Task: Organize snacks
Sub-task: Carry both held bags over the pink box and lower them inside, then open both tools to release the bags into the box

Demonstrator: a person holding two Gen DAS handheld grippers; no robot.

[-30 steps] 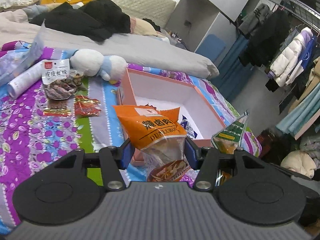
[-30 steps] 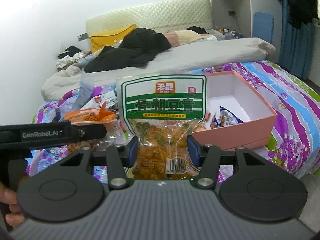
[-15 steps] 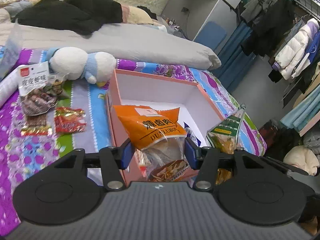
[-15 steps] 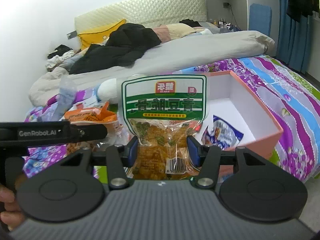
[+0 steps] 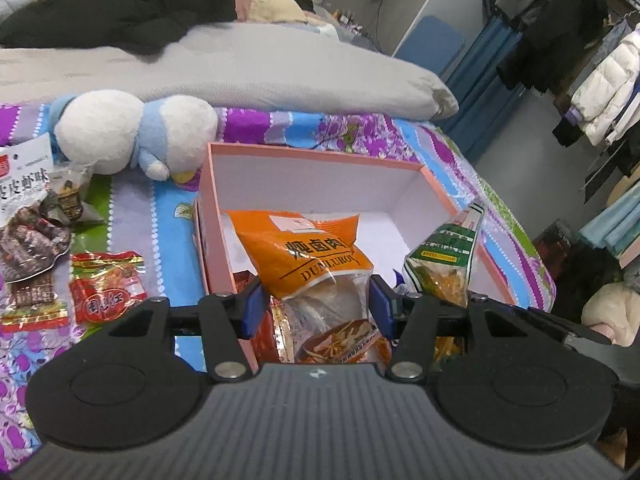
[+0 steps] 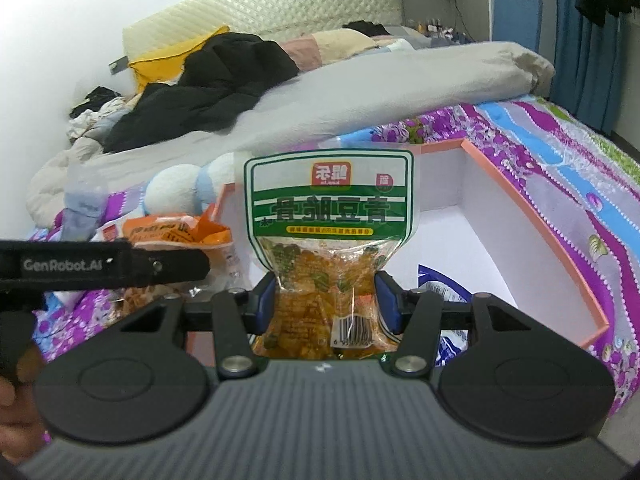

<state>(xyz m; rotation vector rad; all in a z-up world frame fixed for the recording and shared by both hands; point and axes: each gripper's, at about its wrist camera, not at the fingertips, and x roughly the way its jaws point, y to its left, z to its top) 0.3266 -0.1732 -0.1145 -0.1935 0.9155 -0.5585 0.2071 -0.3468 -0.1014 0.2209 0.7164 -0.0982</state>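
The left gripper (image 5: 316,304) is pinching an orange bag (image 5: 308,256), and the right gripper (image 6: 326,300) is pinching a green bag (image 6: 330,216); both bags are hanging upright over the pink box (image 5: 320,152) at the centre of each view. Judging by this, the sorting is partway through: a blue packet (image 6: 440,284) is already lying on the white floor of the box, at the right gripper's lower right, and the two held bags are waiting to be dropped in. Still outside, at the left edge of the left view, are a red packet (image 5: 106,284) and a dark snack pack (image 5: 28,236). Everything is sitting on a bed with a purple flowered sheet (image 5: 168,224), a plush toy (image 5: 132,136) just beside the box's upper left corner, a grey duvet (image 5: 240,68) across the top, and coats (image 5: 600,76) hanging at the upper right.
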